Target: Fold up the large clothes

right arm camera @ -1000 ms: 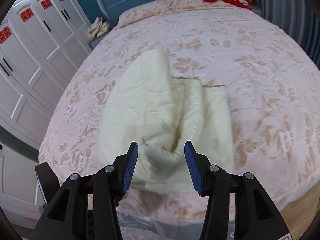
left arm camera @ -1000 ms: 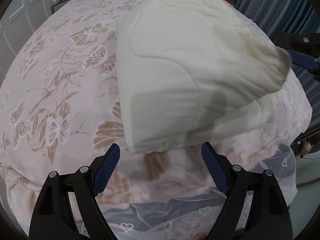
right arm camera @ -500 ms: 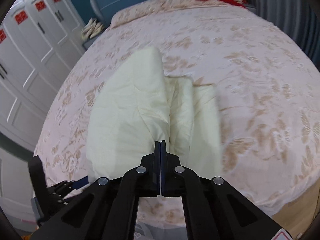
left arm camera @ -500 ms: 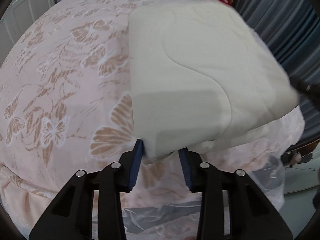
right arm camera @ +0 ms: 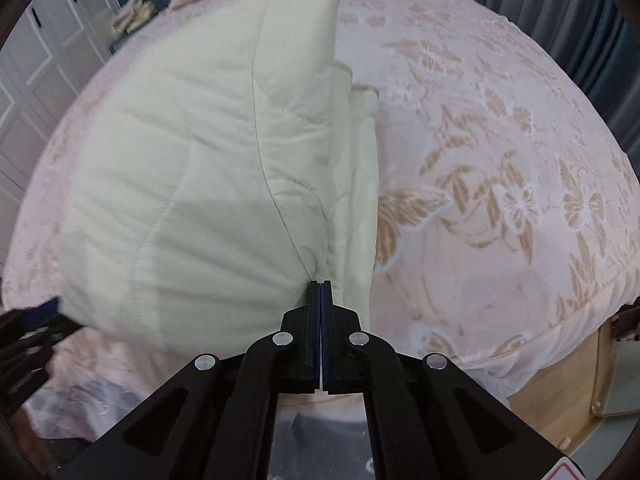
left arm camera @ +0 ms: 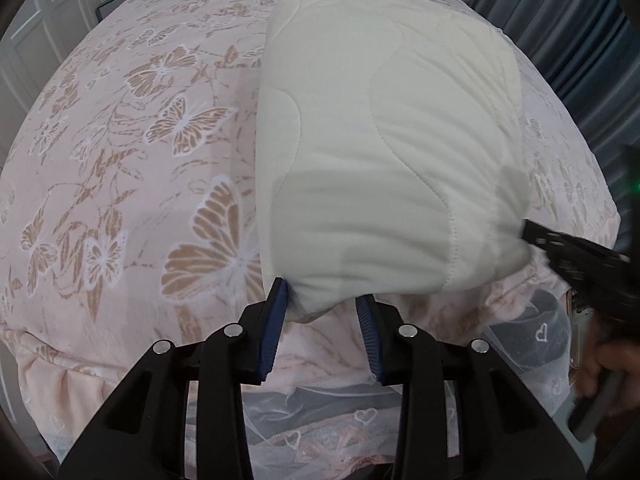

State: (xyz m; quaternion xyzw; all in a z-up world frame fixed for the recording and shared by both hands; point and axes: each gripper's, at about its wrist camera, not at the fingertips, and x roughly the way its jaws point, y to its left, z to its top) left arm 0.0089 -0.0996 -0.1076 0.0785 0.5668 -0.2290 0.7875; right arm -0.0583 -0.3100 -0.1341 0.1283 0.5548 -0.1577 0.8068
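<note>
A cream quilted cloth lies folded on the bed, its near edge lifted a little and stretched taut between my two grippers. My left gripper is shut on the cloth's near left corner, with thick fabric bunched between the blue pads. In the right wrist view my right gripper has its pads pressed together on a thin pinch of the cloth at its near right corner. Each gripper also shows in the other's view: the right gripper at the corner, the left gripper at the far left edge.
The bed's pink butterfly cover spreads all around the cloth. A lace bed skirt hangs below the near edge. White wardrobe doors stand to the left, dark curtains to the right. A hand holds the right gripper.
Both grippers closed on the cloth's near corners. The right one came down to the bed edge and shut fully. The cloth's near edge now hangs taut between them.
</note>
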